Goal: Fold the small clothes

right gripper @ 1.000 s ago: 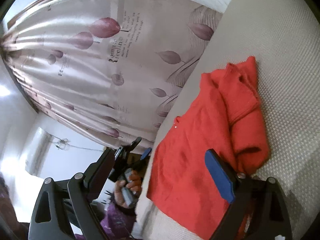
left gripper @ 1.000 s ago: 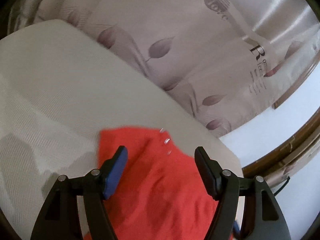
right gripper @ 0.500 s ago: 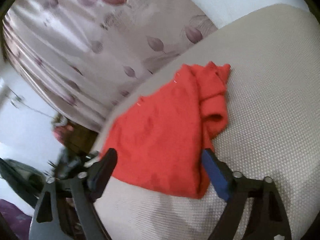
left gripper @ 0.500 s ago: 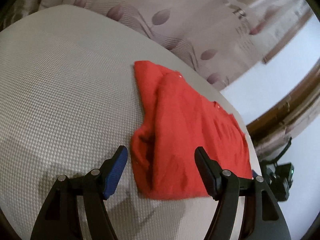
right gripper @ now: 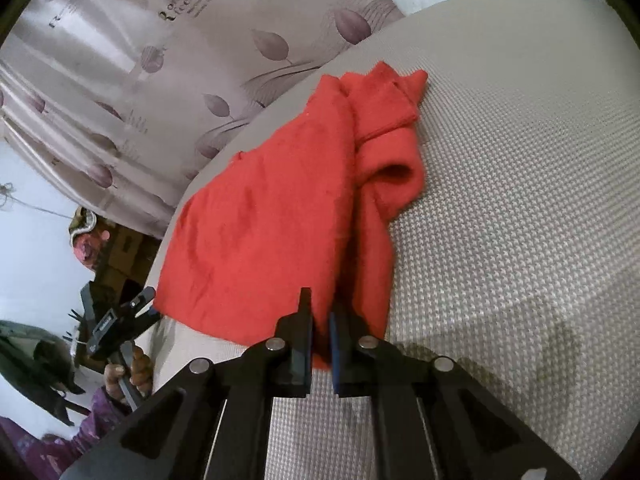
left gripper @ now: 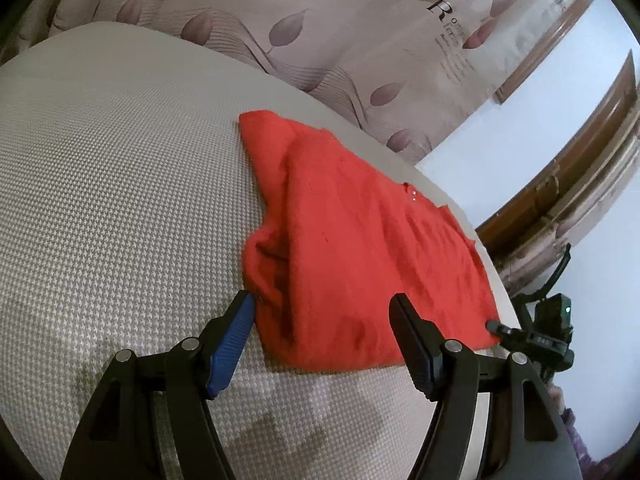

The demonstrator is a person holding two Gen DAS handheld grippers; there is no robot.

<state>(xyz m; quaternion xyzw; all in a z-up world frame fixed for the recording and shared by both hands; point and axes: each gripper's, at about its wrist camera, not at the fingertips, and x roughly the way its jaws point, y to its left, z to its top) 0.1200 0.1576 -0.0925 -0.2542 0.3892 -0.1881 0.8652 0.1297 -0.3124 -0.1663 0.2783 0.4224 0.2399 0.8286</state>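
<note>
Left wrist view: my left gripper (left gripper: 322, 330) has jaws wide open, nothing held; the near edge of the small red knit garment (left gripper: 352, 248) lies btw. them on the grey woven cushion (left gripper: 120, 200). Right wrist view: my right gripper (right gripper: 320, 330) is closed, pinching the garment's (right gripper: 272, 220) near edge; patterned satin curtain (right gripper: 120, 60) behind.

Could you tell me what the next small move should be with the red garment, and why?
Probably close the left claw on the near hem of the red garment. The right claw is already shut on that edge, while the left stands open around it, so both need a grip before lifting to fold.
</note>
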